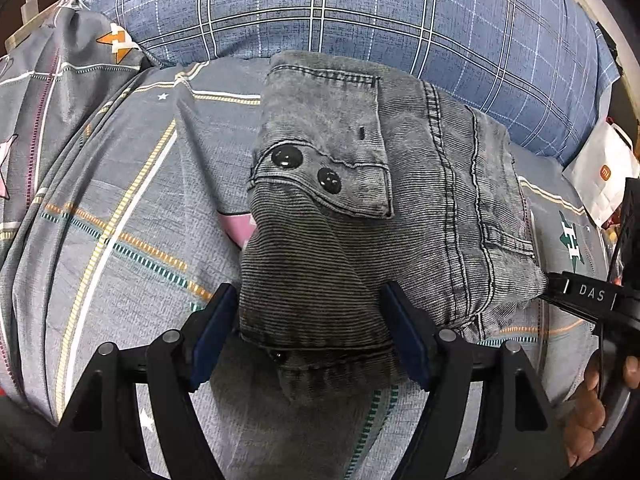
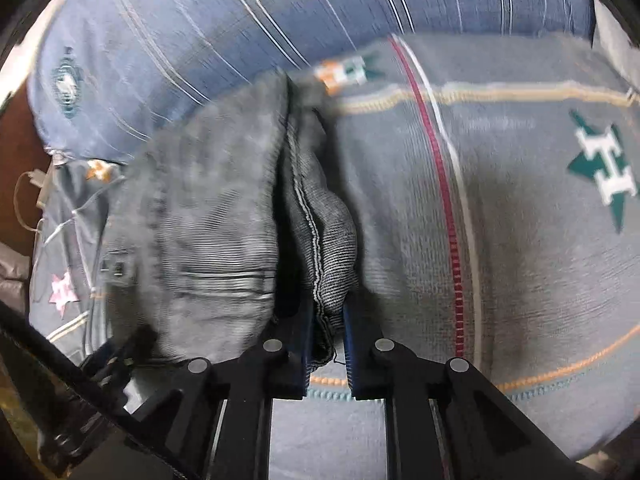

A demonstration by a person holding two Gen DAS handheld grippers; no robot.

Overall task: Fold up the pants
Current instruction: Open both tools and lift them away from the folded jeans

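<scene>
Two tools work on the pants (image 1: 360, 208), a folded bundle of grey corduroy lying on the bed (image 1: 120, 208) just below the blue checked pillow (image 1: 360, 12). The left tool (image 1: 310, 312) is spread wide, straddling the bundle's near fold without pinching it. The right tool (image 2: 328, 344) is pressed together on a hemmed edge at the bundle's right side. I judge the cloth thick, soft and fairly heavy, prone to sagging open, so seams and doubled edges give the surest hold.
</scene>
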